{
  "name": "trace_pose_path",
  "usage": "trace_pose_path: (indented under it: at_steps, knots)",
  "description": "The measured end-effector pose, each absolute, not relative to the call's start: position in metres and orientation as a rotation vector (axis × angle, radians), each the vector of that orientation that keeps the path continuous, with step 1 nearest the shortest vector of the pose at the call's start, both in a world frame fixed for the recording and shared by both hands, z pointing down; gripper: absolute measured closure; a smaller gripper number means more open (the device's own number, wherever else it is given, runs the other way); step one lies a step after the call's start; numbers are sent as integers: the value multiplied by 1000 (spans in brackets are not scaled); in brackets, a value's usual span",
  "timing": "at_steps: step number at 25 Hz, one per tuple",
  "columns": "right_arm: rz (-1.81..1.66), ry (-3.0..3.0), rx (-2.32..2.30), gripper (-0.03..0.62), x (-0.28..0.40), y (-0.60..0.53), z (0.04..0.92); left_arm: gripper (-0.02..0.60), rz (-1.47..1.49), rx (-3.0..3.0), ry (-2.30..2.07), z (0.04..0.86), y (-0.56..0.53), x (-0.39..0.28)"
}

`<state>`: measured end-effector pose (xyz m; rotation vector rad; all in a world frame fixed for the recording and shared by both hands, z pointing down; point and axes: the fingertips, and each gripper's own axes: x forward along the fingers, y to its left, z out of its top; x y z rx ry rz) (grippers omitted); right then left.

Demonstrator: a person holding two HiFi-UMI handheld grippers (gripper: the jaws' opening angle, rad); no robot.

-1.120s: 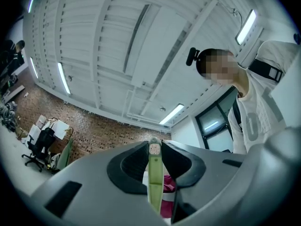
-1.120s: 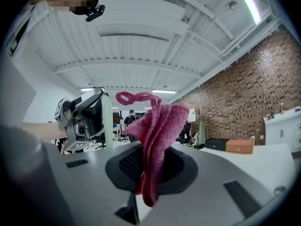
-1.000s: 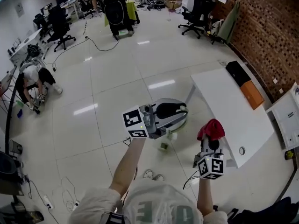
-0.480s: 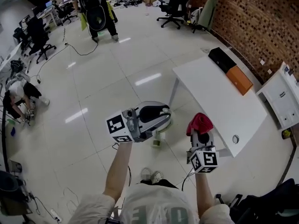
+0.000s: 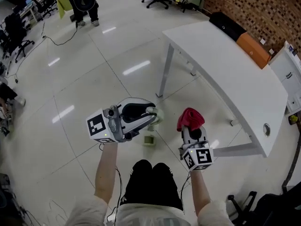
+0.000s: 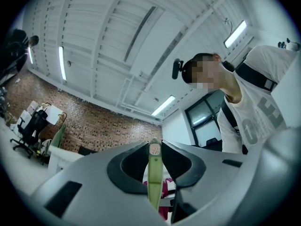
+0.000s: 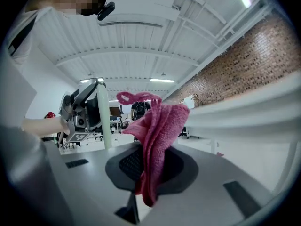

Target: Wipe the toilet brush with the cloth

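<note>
Currently, left gripper [image 5: 151, 116]: clenched on the thin green handle, pinched at the jaw tips
toilet brush [image 6: 154, 173]: pale green, hangs from the left jaws above the tiled floor [image 5: 70, 79], in front of the person's knees
right gripper [image 5: 192, 132]: grasping the cloth [image 7: 157, 126], red, bunched, poking out past the jaws
brush vs cloth: side by side, apart
table [image 5: 235, 74]: white, right of the cloth

We hold the left gripper [image 5: 151, 116] just left of the right gripper [image 5: 190, 128], both over the floor [image 5: 94, 79] ahead of our knees. Toilet brush [image 6: 154, 173] sits between the left jaws, cloth [image 5: 190, 118] between the right jaws. Table [image 5: 225, 65] stands right of both, box [image 5: 227, 25] on its far edge.
</note>
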<state>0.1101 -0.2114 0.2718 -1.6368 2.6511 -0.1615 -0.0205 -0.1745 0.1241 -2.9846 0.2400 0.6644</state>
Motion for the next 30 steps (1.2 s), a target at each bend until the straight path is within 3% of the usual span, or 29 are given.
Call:
trace_pose_path:
  at_steps: [5, 10, 30]
  knots:
    - [-115, 2620, -1661, 562, 116, -252, 444, 488, 666, -2997, 203, 309, -205, -23]
    - [-101, 2647, -1658, 562, 116, -268, 552, 488, 604, -3022, 162, 427, -210, -20]
    - [-285, 2733, -1705, 562, 126, -246, 634, 488, 479, -3155, 262, 502, -214, -6]
